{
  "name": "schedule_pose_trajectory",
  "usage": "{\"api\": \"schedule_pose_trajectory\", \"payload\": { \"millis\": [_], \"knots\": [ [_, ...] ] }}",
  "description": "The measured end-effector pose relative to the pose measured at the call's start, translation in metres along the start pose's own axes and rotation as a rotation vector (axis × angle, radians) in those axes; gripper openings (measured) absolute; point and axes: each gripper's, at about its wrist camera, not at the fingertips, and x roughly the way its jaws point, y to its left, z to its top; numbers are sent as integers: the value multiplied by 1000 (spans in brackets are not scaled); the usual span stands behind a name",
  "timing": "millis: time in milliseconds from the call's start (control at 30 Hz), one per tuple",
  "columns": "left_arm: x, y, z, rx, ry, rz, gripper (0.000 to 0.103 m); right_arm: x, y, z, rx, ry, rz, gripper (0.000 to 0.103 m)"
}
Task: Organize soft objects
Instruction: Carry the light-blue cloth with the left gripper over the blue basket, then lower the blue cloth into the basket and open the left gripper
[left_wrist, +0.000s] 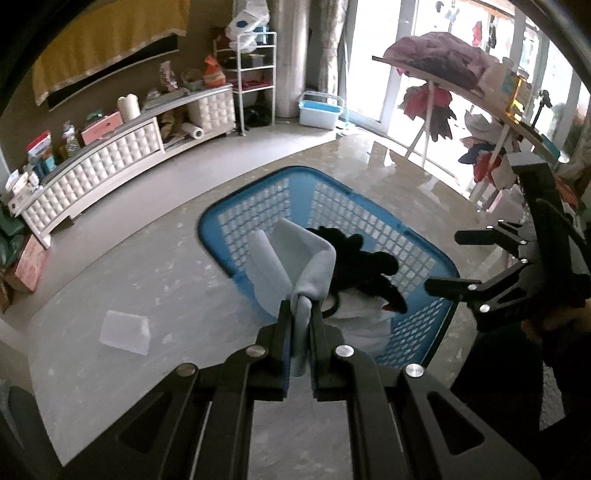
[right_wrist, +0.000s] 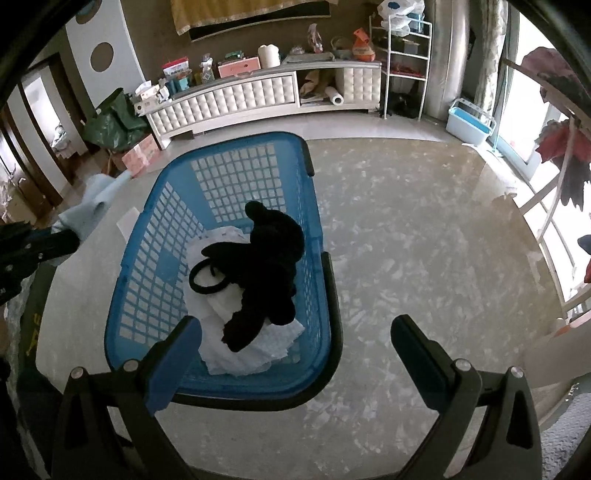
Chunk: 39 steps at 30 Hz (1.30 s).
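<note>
My left gripper (left_wrist: 301, 308) is shut on a folded pale blue cloth (left_wrist: 295, 258), held in the air over the near rim of the blue laundry basket (left_wrist: 258, 192). In the right wrist view the same cloth (right_wrist: 92, 206) hangs left of the basket (right_wrist: 155, 206). Inside the basket lie a black soft toy (right_wrist: 266, 266) and white cloths (right_wrist: 251, 350). My right gripper (right_wrist: 295, 332) stands open above the basket's near right corner, with nothing between its fingers; from the left wrist it appears at the right (left_wrist: 443, 258).
A white block (left_wrist: 125, 332) lies on the floor left of the basket. A long white quilted cabinet (right_wrist: 258, 92) with clutter runs along the far wall. A drying rack with clothes (left_wrist: 436, 107) and a small blue tub (right_wrist: 469, 125) stand by the windows.
</note>
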Motion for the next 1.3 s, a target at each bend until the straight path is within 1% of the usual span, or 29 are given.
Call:
{"api": "schedule_pose_trajectory", "payload": {
  "millis": [200, 433, 667, 900, 933, 967, 1000, 1067, 1100, 1167, 1233, 1300],
  "knots": [
    [22, -19, 10, 40, 29, -26, 7, 4, -11, 0, 11, 3, 6, 103],
    [55, -41, 19, 88, 82, -55, 7, 9, -26, -4, 47, 9, 22, 103],
    [82, -51, 20, 118, 135, -58, 7, 16, -37, -7, 67, 29, 43, 103],
    [96, -51, 17, 119, 176, -60, 8, 14, -42, -6, 77, 34, 62, 103],
    [97, -53, 17, 121, 176, -58, 10, 14, -42, -6, 78, 33, 62, 103],
    [96, -53, 15, 125, 174, -57, 16, 15, -42, -6, 78, 35, 64, 103],
    [96, -53, 15, 127, 175, -54, 25, 15, -42, -6, 79, 37, 67, 103],
    [96, -54, 14, 128, 175, -60, 30, 15, -41, -6, 78, 39, 70, 103],
    [93, -55, 13, 127, 169, -62, 35, 14, -41, -8, 76, 41, 73, 103],
    [91, -56, 13, 129, 164, -76, 41, 14, -40, -8, 77, 43, 75, 103],
    [87, -57, 13, 131, 152, -81, 41, 14, -40, -8, 77, 45, 77, 103],
    [84, -57, 13, 132, 147, -80, 48, 13, -38, -8, 77, 47, 79, 103]
  ]
}}
